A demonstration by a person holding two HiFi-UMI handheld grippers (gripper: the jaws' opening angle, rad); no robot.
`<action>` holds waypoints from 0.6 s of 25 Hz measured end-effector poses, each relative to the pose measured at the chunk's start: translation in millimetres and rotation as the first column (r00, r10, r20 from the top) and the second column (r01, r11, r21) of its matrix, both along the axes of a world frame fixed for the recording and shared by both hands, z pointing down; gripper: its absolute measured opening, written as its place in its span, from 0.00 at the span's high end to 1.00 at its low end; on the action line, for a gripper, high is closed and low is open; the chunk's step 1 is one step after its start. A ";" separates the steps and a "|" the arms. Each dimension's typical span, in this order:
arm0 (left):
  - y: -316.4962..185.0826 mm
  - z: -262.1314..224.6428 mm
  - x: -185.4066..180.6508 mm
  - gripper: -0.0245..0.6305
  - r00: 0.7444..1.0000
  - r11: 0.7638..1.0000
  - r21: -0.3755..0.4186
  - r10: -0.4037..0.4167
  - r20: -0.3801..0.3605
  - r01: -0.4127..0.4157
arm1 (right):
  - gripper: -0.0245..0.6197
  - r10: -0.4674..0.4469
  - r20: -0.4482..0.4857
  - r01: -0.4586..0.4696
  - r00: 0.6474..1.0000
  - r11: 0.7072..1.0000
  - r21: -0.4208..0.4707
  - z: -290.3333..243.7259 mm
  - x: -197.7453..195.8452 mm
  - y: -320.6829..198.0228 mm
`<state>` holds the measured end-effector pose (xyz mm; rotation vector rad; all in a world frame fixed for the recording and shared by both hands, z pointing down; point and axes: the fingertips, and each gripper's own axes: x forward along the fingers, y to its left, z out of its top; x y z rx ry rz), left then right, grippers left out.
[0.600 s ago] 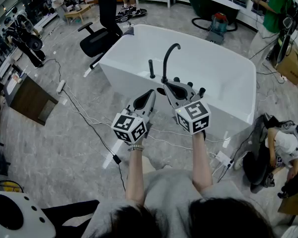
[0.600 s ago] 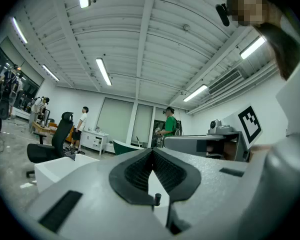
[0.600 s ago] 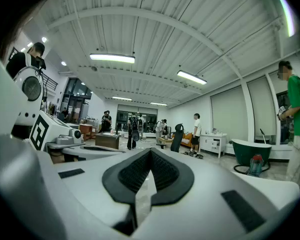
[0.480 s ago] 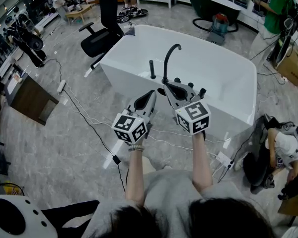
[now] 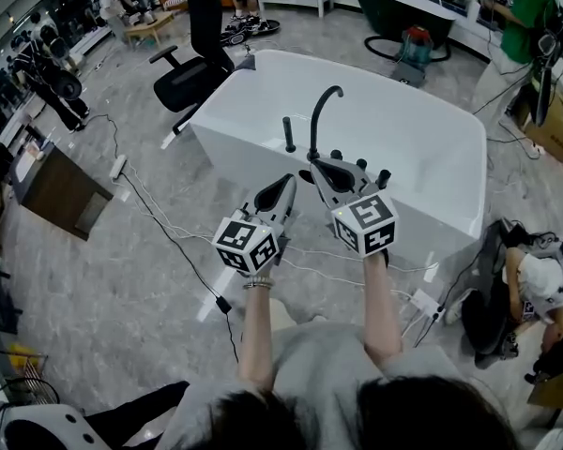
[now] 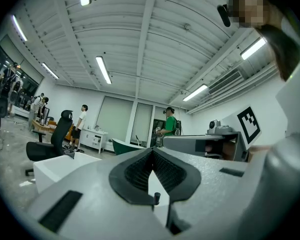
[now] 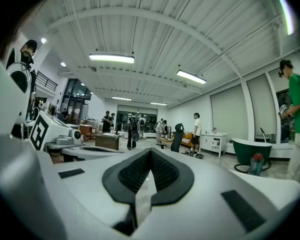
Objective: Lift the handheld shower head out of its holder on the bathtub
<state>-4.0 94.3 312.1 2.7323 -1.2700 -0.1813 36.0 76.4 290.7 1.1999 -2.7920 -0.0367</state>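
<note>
A white bathtub point(image 5: 422, 157) stands in front of me on the grey floor. On its near rim rise a black gooseneck faucet point(image 5: 321, 111) and, left of it, the short black handheld shower head point(image 5: 287, 132), upright in its holder. Several black knobs point(image 5: 358, 162) sit along the rim. My left gripper point(image 5: 288, 177) is held level just short of the rim, below the shower head, jaws shut and empty. My right gripper point(image 5: 315, 165) is beside it at the faucet's base, also shut and empty. The left gripper point(image 6: 151, 151) and right gripper point(image 7: 150, 150) show their tips touching in their own views.
A black office chair point(image 5: 183, 78) stands left of the tub. Cables point(image 5: 159, 223) run across the floor. A dark green tub point(image 5: 399, 3) and red vacuum point(image 5: 413, 40) are behind. A person in green point(image 5: 521, 17) stands at the back right; another person point(image 5: 540, 284) crouches at the right.
Both grippers keep their place in front of the tub rim, still shut. Only the head view shifts slightly.
</note>
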 end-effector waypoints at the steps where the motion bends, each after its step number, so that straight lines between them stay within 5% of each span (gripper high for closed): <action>1: 0.6 1.0 -0.6 0.96 1.000 1.000 -0.004 -0.002 -0.002 0.002 | 0.96 0.002 0.001 -0.002 1.000 1.000 -0.003 0.6 0.1 -0.6; 15: -16.6 25.1 -27.2 0.96 0.999 0.996 -0.073 -0.042 0.018 0.043 | 0.96 0.008 0.046 -0.005 0.999 0.998 -0.062 21.3 -19.5 -38.2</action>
